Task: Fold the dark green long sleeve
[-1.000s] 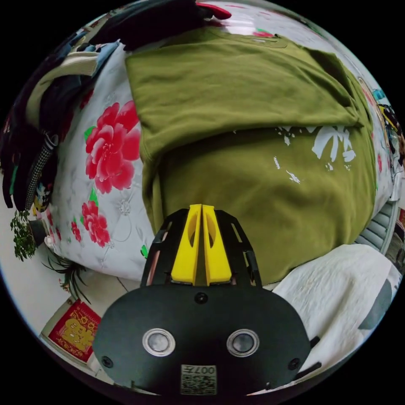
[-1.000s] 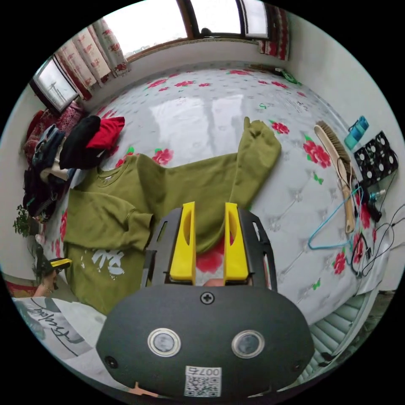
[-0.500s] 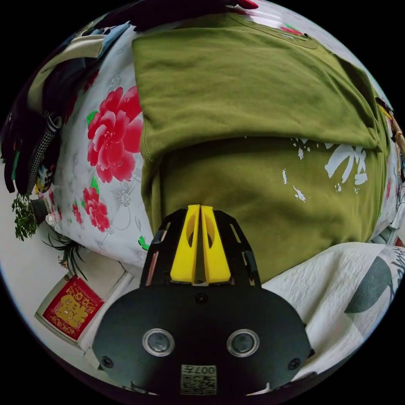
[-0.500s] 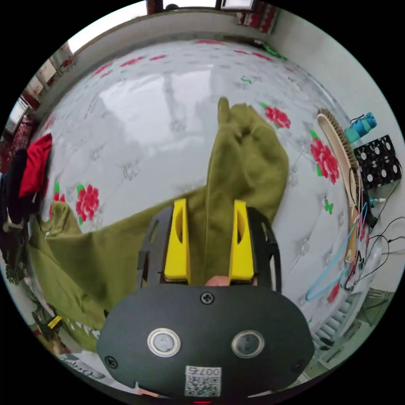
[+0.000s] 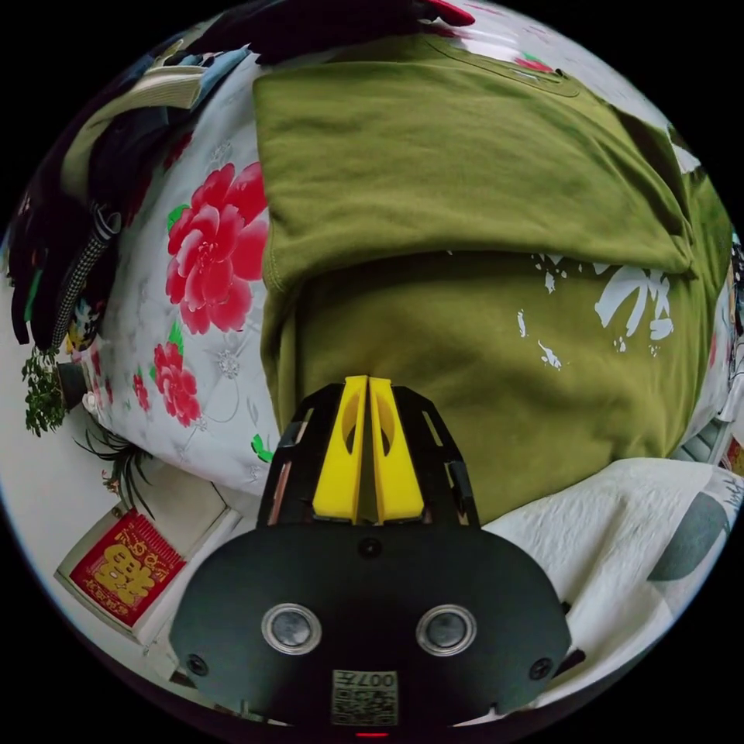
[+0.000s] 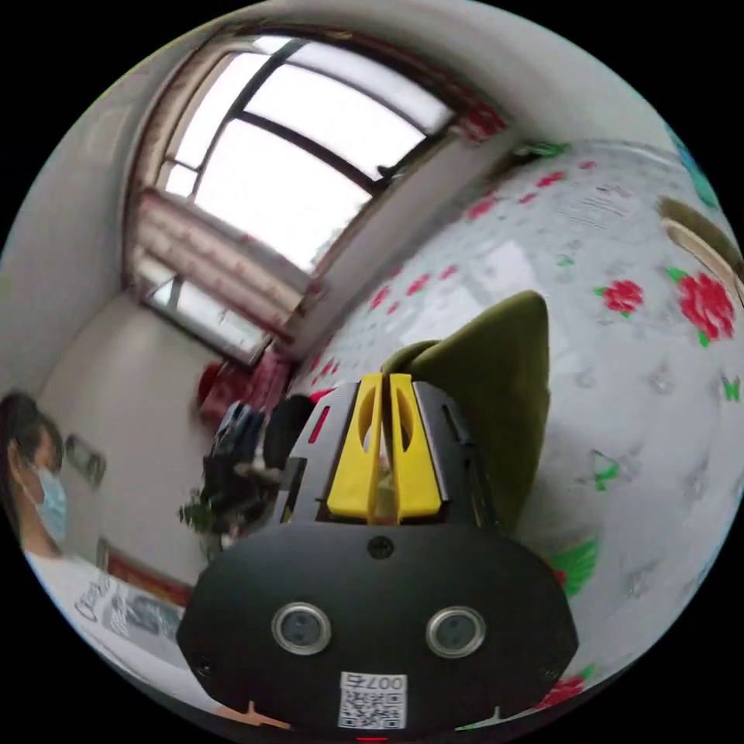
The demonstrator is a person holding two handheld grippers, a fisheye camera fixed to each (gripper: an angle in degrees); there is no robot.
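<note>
My left claw (image 5: 369, 381) hangs over the lower part of the green long-sleeve top (image 5: 480, 271), its 2 yellow jaws pressed together with nothing between them. In the left gripper view the top lies spread on the bed (image 5: 209, 341), which wears a white cover with big red flowers. 1 sleeve (image 5: 434, 155) is folded across the chest, its lower edge running just above a white print (image 5: 632, 291). The collar sits at the far end of the top, near a heap of dark clothes (image 5: 93, 186) piled along the bed's edge. Beside the bed I see a potted plant (image 5: 43, 391) and a red and gold picture (image 5: 116, 570) on the floor. My own white shirt (image 5: 620, 542) touches the top's hem.

My right claw (image 6: 385, 381) is clenched on the other sleeve (image 6: 496, 380): a sliver of green cloth sits between the 2 yellow jaws, and the sleeve rises in a peak beside and behind them, lifted clear of the bed cover (image 6: 659, 403). The right gripper view is tilted and blurred. It takes in a large window (image 6: 310, 155) with flowered curtains, the clothes heap (image 6: 248, 449) below it, and a person (image 6: 46, 496) in a face mask and white shirt at the edge.
</note>
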